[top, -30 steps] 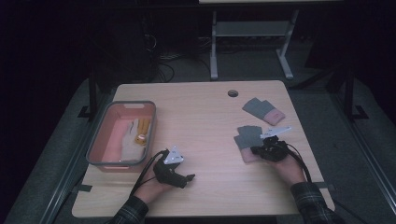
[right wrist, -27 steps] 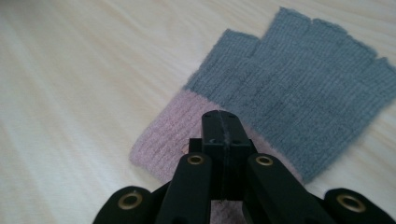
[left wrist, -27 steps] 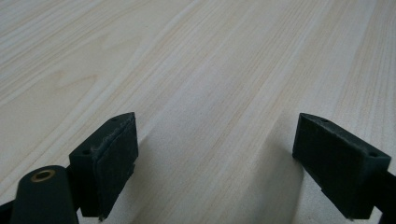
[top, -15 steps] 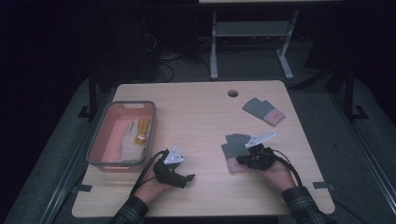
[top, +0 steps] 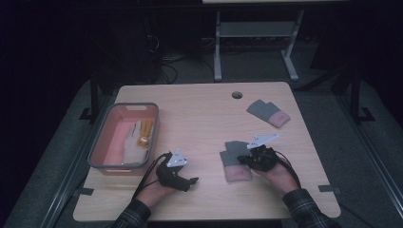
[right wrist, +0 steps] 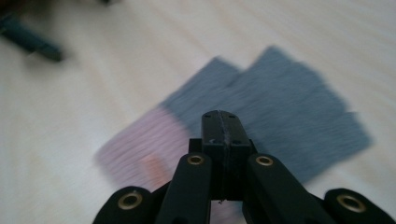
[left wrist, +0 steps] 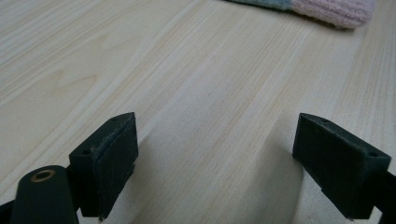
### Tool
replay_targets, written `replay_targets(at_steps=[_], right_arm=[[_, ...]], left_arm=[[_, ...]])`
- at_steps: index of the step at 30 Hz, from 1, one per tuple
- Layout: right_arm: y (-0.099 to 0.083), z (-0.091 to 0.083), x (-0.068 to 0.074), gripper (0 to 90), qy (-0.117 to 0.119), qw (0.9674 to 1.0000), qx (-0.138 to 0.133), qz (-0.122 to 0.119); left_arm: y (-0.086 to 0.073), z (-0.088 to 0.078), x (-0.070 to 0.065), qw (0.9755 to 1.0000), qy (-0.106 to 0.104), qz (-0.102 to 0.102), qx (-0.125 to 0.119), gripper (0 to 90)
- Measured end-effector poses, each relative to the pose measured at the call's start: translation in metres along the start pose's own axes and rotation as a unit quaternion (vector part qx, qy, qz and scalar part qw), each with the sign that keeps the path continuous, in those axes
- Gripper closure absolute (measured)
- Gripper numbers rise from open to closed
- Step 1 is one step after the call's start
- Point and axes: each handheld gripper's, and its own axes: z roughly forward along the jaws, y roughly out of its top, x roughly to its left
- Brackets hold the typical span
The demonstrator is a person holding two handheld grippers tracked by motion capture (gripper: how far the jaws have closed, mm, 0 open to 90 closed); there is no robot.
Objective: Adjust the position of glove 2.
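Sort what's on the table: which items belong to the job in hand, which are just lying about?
In the job:
- right gripper, jaws shut, on the near glove
- far glove, same grey and pink
- bin, a pale glove already inside

Lying about:
- left gripper, open over bare table
- frame behind the table
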Motion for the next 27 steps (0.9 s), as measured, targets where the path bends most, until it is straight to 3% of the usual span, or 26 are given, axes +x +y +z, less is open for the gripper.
replay_targets(at_steps=[3, 6, 7, 10, 21, 25, 27], right_arm=[[0.001, 0.01, -0.015, 90.0, -0.008, 0.9998, 0.01, 0.013], [-0.002, 0.019, -0.016, 90.0, -0.009, 0.9997, 0.024, 0.004], [-0.002, 0.019, -0.015, 90.0, -0.003, 0.9997, 0.02, 0.013], [0.0, 0.021, -0.008, 90.0, -0.002, 0.9997, 0.024, 0.002], [0.019, 0.043, 0.039, 90.0, 0.019, 0.9987, 0.031, -0.034], [0.021, 0.045, 0.042, 90.0, 0.023, 0.9985, 0.03, -0.039], [0.021, 0.039, 0.035, 90.0, 0.022, 0.9989, 0.022, -0.036]], left_arm=[[0.0, 0.0, 0.0, 1.0, 0.0, 0.0, 0.0, 13.5], [0.0, 0.0, 0.0, 1.0, 0.0, 0.0, 0.0, 13.5], [0.0, 0.0, 0.0, 1.0, 0.0, 0.0, 0.0, 13.5], [0.0, 0.0, 0.0, 1.0, 0.0, 0.0, 0.0, 13.5], [0.0, 0.0, 0.0, 1.0, 0.0, 0.0, 0.001, 13.5], [0.0, 0.0, 0.0, 1.0, -0.001, 0.001, 0.001, 13.5], [0.0, 0.0, 0.0, 1.0, -0.001, 0.001, 0.0, 13.5]])
